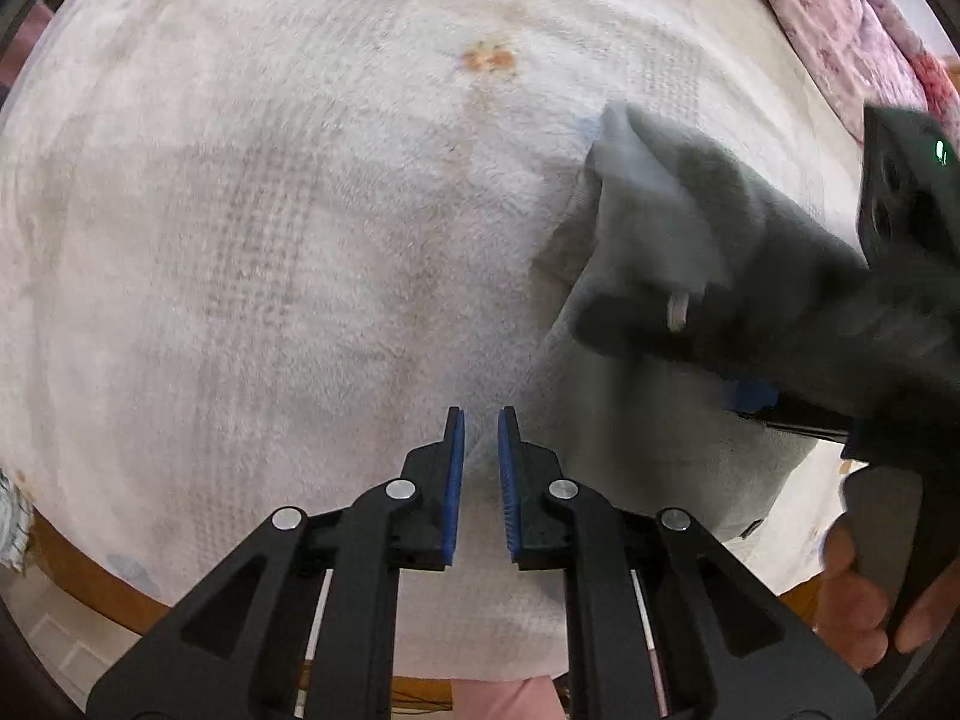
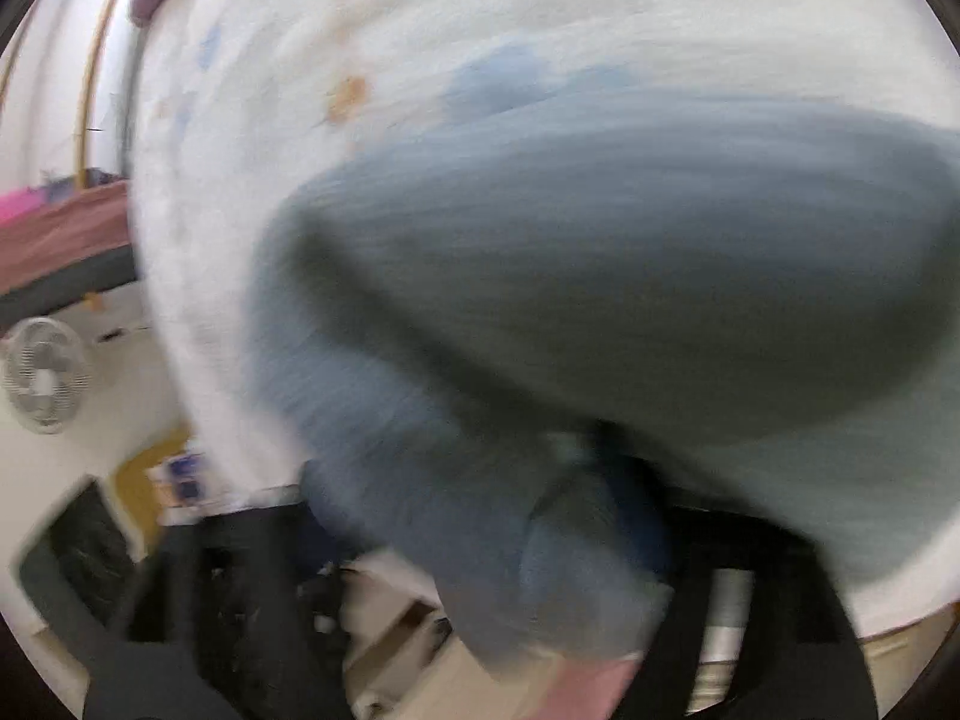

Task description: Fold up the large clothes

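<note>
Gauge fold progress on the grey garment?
Done: grey garment looks bunched into a partial fold on the white blanket. In hand: left hand-held gripper holds nothing; right hand-held gripper is over the cloth, grip unclear. Left: flatten, finish folds.

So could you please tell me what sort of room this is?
Probably a bedroom at home: a fleecy white blanket covers the surface, a floral quilt is bunched at its edge, and a floor fan stands nearby.
</note>
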`<state>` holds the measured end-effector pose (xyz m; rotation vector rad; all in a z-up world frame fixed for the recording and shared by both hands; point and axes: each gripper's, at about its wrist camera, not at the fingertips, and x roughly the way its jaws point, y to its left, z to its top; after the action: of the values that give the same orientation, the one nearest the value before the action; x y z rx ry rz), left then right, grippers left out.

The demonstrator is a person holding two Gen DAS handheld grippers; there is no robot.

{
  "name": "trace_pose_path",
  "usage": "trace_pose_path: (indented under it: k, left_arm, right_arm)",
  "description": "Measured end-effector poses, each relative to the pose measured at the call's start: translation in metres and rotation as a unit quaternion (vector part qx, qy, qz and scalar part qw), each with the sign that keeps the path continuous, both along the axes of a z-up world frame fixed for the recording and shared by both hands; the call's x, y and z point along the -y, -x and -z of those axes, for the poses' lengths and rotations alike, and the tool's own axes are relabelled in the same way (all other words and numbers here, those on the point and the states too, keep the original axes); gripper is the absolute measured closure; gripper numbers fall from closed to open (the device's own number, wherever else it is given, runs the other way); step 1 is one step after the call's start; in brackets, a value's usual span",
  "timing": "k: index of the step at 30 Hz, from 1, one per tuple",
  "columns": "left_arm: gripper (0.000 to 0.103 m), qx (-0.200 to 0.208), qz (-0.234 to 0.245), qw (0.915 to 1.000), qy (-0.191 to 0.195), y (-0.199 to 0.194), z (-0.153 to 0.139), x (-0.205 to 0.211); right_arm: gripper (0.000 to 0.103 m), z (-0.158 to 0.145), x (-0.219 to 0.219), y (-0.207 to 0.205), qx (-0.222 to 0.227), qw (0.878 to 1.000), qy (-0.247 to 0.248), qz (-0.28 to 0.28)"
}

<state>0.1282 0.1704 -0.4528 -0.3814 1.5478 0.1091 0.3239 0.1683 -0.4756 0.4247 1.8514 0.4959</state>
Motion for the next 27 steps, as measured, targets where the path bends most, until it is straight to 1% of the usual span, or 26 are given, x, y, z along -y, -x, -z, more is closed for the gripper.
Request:
trace_pose_path:
  k: [1,3,4,5,6,7,8,9,10,11,12,13,14,15,17,18,19,20,22,23,24,25,26,27]
  left_arm:
    - [0.09,-0.001,-0.002,1.0,-0.003,-0.001,0.0,0.005]
    - [0.088,0.002,-0.007,0.9999,-0.007,-0.004,-0.011,0.0]
    - [0.086,0.003,-0.009,0.9999,-0.006,-0.008,-0.023,0.004]
    - [0.083,0.006,-0.01,0.9999,-0.004,-0.015,-0.021,0.001]
    - [0.08,0.009,-0.008,0.9999,-0.002,-0.015,-0.024,0.004]
    - [0.08,0.011,-0.005,0.9999,-0.001,-0.02,-0.024,0.004]
    - [0.08,0.015,0.002,0.9999,0.0,-0.021,-0.024,0.012]
    - [0.08,0.017,0.01,0.9998,0.002,-0.024,-0.026,0.019]
    - [0.08,0.02,0.015,0.9997,0.004,-0.03,-0.034,0.016]
    - [0.08,0.027,0.024,0.9993,0.006,-0.038,-0.04,0.024]
    - [0.08,0.031,0.03,0.999,0.006,-0.059,-0.049,0.032]
    - [0.08,0.035,0.041,0.9985,0.008,-0.068,-0.05,0.041]
    - [0.08,0.038,0.05,0.9979,0.013,-0.076,-0.057,0.052]
    - [0.08,0.042,0.06,0.9972,0.015,-0.086,-0.057,0.068]
    - [0.08,0.048,0.075,0.9959,0.009,-0.113,-0.047,0.088]
    - [0.08,0.049,0.08,0.9956,0.001,-0.12,-0.042,0.095]
    - [0.08,0.042,0.082,0.9957,-0.012,-0.131,-0.033,0.1]
    - [0.08,0.028,0.076,0.9965,-0.021,-0.143,-0.015,0.102]
    - [0.08,-0.002,0.044,0.999,-0.01,-0.159,0.016,0.097]
    - [0.08,-0.012,0.024,0.9996,-0.006,-0.166,0.027,0.091]
    - [0.08,-0.016,0.018,0.9997,-0.009,-0.172,0.03,0.089]
    - [0.08,-0.017,0.024,0.9994,-0.018,-0.175,0.029,0.089]
    - [0.08,-0.014,0.042,0.9985,-0.033,-0.18,0.03,0.093]
    - [0.08,-0.008,0.057,0.9972,-0.048,-0.182,0.03,0.097]
  right_arm:
    - [0.019,-0.005,-0.008,-0.004,0.008,1.0,-0.012,-0.007]
    - [0.02,-0.02,-0.015,-0.012,0.034,0.998,-0.039,-0.022]
    - [0.02,-0.03,-0.014,-0.014,0.053,0.998,-0.034,-0.028]
    - [0.02,-0.037,-0.011,-0.014,0.064,0.997,-0.027,-0.033]
    - [0.02,-0.048,-0.004,-0.016,0.087,0.995,-0.009,-0.041]
    - [0.02,-0.06,0.005,-0.017,0.114,0.992,0.013,-0.052]
    - [0.022,-0.068,0.013,-0.011,0.126,0.99,0.017,-0.057]
    - [0.022,-0.079,0.029,-0.007,0.149,0.987,0.029,-0.059]
    - [0.026,-0.085,0.042,-0.003,0.177,0.981,0.056,-0.06]
    - [0.039,-0.097,0.058,-0.001,0.208,0.972,0.088,-0.065]
    - [0.06,-0.105,0.065,0.007,0.221,0.969,0.093,-0.064]
    - [0.069,-0.112,0.079,0.009,0.238,0.964,0.108,-0.055]
    - [0.079,-0.111,0.091,0.009,0.241,0.961,0.123,-0.051]
    - [0.086,-0.106,0.096,0.01,0.238,0.962,0.129,-0.05]
    - [0.092,-0.085,0.109,0.005,0.212,0.968,0.127,-0.037]
    - [0.093,-0.072,0.113,0.002,0.198,0.972,0.12,-0.03]
    - [0.093,-0.061,0.113,-0.002,0.198,0.972,0.12,-0.029]
    - [0.095,-0.048,0.11,-0.009,0.201,0.969,0.138,-0.033]
    - [0.096,-0.026,0.097,-0.025,0.178,0.969,0.167,-0.033]
    - [0.097,-0.013,0.098,-0.037,0.158,0.973,0.166,-0.008]
    - [0.098,-0.009,0.102,-0.045,0.143,0.977,0.157,0.016]
    - [0.099,-0.005,0.105,-0.053,0.128,0.98,0.147,0.039]
    - [0.102,0.0,0.107,-0.062,0.122,0.982,0.138,0.051]
    - [0.103,0.002,0.11,-0.065,0.124,0.982,0.133,0.051]
